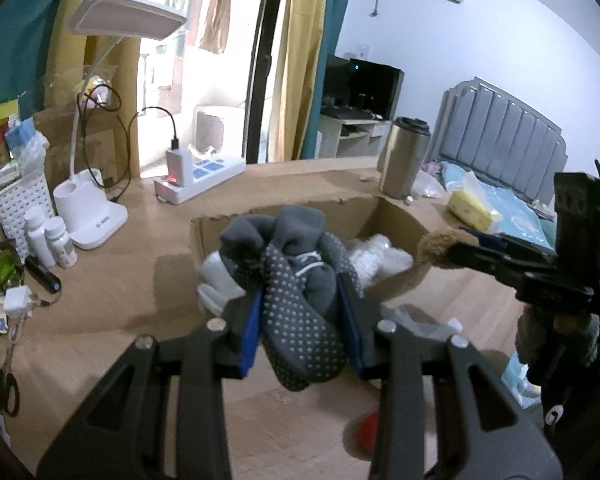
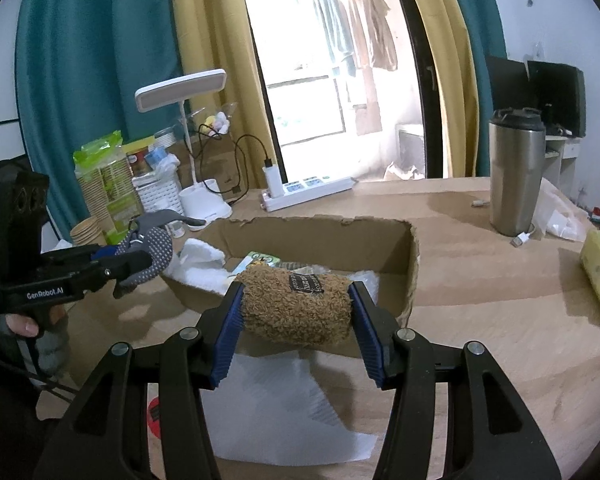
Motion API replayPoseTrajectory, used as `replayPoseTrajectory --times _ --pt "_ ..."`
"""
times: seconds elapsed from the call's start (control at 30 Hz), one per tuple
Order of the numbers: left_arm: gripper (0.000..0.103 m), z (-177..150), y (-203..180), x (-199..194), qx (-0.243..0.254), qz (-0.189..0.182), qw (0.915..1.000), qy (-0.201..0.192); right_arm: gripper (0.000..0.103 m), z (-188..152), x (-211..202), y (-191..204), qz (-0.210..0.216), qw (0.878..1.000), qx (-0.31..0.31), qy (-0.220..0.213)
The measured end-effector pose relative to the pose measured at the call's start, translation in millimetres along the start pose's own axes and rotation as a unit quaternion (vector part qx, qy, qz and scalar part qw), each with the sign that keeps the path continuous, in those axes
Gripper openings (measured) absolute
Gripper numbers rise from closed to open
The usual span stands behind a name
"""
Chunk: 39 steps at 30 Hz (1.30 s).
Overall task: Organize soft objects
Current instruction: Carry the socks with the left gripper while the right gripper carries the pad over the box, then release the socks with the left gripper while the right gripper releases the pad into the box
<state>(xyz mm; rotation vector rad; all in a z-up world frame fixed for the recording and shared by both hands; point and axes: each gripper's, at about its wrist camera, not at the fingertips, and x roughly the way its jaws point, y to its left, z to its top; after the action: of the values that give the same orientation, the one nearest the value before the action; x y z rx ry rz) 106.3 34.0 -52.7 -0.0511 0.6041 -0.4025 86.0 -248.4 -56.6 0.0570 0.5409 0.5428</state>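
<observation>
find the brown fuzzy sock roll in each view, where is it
Left wrist view: the brown fuzzy sock roll sits right of centre, only its end showing past the right gripper, beside the cardboard box.
Right wrist view: it fills the lower centre, clamped between the blue pads.
Shared landmark: the steel travel mug standing behind the box.

- My left gripper [image 1: 300,320] clamps grey dotted socks [image 1: 300,300] above the cardboard box [image 1: 396,216].
- My right gripper [image 1: 452,254] grips a brown fuzzy item [image 1: 434,245] beside it.
</observation>
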Motion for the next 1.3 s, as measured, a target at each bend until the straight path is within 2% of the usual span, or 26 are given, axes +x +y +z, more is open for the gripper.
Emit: replayPoseTrajectory --times 0.27,0.73,1.3 --pt "0.037 10 11 5 -0.003 0.014 0.9999 -0.008 0.055 6 2 -4 -0.009 1.000 -0.003 -0.006" --pt "0.037 18 25 32 0.001 0.012 0.9999 0.000 0.056 15 20 -12 -0.033 0.999 -0.001 -0.005" --pt "0.037 18 21 75 -0.018 -0.029 0.9984 0.044 0.056 26 55 -22 -0.051 0.999 0.013 0.005"
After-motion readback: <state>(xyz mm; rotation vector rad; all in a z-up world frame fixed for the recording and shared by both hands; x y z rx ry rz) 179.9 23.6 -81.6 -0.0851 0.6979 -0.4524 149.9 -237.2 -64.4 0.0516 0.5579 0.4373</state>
